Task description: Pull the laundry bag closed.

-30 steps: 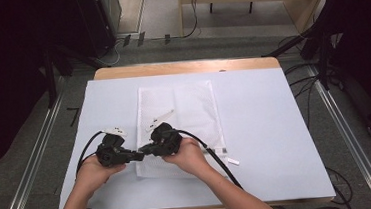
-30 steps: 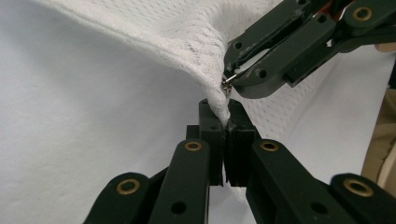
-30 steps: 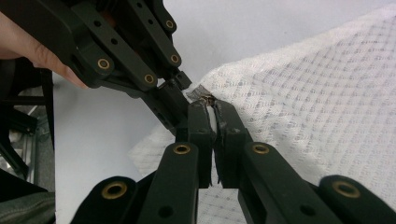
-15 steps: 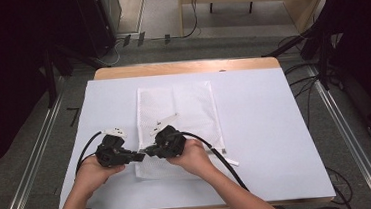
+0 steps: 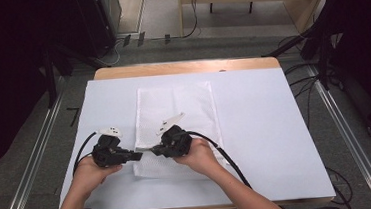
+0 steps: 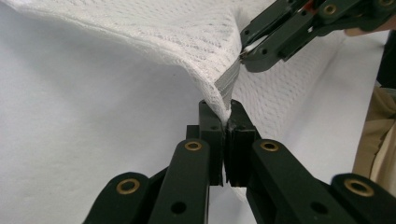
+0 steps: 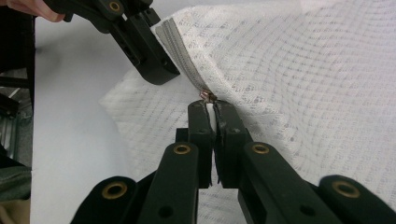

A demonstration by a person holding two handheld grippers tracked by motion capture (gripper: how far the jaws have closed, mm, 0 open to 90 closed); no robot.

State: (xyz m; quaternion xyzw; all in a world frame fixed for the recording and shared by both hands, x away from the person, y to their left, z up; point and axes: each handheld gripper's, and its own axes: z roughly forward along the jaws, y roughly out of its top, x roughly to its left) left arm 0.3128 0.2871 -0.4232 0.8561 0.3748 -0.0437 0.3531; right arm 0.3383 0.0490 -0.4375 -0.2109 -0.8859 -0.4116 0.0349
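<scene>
The right gripper [image 5: 156, 150] is brought nearer the left gripper [image 5: 136, 156] than a second earlier, down and leftward along the near-left edge of the white mesh bag [image 5: 175, 110], where the jaws now nearly meet.

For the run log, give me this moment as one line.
left tongs: shut on mesh bag corner | right tongs: shut on zipper pull | bag: near edge lifted off sheet

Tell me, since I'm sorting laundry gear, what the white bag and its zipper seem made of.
Bag: looks like white synthetic mesh, judging by the open woven grid and soft draping. Zipper: grey ribbed tape, likely fabric with fine plastic teeth; its slider glints coppery, probably metal.
</scene>
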